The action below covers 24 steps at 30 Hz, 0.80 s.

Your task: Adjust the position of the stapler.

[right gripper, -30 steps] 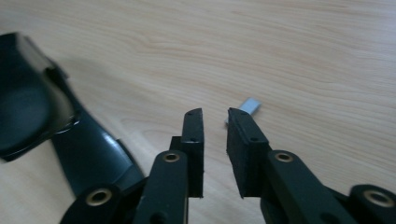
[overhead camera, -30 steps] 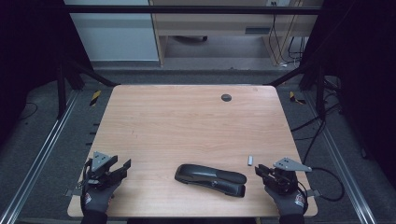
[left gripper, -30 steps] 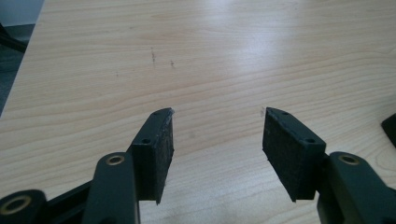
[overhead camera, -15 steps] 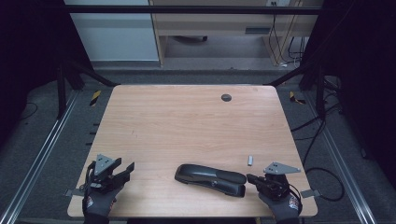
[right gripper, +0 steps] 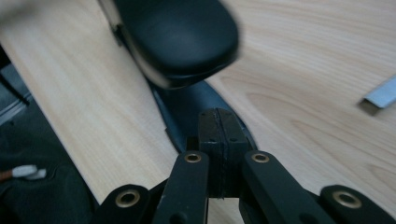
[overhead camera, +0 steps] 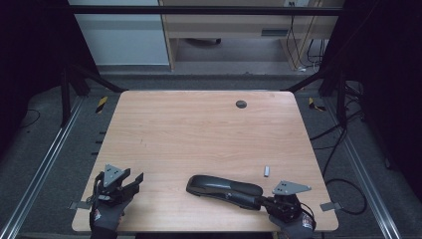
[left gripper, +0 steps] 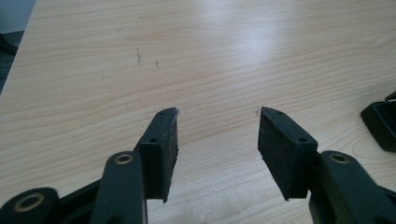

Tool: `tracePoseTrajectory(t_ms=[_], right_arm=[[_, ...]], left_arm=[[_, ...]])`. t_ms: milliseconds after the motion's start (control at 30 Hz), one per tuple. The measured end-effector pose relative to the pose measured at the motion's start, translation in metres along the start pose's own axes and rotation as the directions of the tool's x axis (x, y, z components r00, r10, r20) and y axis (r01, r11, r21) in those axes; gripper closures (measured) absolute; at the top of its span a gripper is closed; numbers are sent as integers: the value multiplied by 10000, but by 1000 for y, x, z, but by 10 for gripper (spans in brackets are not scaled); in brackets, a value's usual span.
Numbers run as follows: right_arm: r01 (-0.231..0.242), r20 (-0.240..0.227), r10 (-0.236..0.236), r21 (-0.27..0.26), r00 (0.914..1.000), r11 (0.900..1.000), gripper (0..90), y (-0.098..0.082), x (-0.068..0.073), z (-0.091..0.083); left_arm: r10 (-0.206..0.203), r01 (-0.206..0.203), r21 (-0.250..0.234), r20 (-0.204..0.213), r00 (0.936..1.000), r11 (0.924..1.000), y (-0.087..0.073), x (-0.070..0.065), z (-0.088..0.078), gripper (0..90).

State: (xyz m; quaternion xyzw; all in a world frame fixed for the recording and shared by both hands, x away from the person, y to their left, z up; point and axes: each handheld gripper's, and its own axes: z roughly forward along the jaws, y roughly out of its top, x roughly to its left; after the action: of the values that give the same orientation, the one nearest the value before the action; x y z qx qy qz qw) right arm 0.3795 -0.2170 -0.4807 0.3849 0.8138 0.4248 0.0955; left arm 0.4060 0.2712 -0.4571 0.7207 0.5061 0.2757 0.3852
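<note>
A light wood tabletop (overhead camera: 199, 134) is being viewed from above, w/ a person's gloved hands coming in at the near edge, one gripper in each. A black stapler (overhead camera: 224, 187) is lying on its side-length near the front edge, right of centre, angled slightly so its far end points toward the left gripper side. A small silvery strip of staples (overhead camera: 266, 171) is lying just beyond it to the right, apart from it.

The right gripper (overhead camera: 268, 202) is being held low at the stapler's near-right end. In the right gripper view its jaws are being pressed fully together, pad against pad, w/ nothing seen between them (right gripper: 218, 135); the tips are sitting over the stapler's (right gripper: 177, 37) dark base, at or just above it, contact can't be told. The stapler's rounded top arm is being seen above, blurred. The staple strip (right gripper: 380, 95) is showing at that view's right edge.

The left gripper (overhead camera: 130, 180) is being held near the front-left corner, well apart from the stapler. In the left gripper view its jaws (left gripper: 217, 140) are being held partway spread over bare wood, having just been closing, w/ nothing between them; a corner of the stapler (left gripper: 382, 123) is being seen at the far right.

A small dark round grommet (overhead camera: 241, 104) is set in the tabletop near the far edge.
</note>
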Motion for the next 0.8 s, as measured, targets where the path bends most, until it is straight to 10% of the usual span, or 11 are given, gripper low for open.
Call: tracePoseTrajectory(t_ms=[800], right_arm=[[854,-777,-758,1286,9941,9880,900,-4,11,16]], left_arm=[[254,-250,207,-191,9995,9995,0,-2,3,454]])
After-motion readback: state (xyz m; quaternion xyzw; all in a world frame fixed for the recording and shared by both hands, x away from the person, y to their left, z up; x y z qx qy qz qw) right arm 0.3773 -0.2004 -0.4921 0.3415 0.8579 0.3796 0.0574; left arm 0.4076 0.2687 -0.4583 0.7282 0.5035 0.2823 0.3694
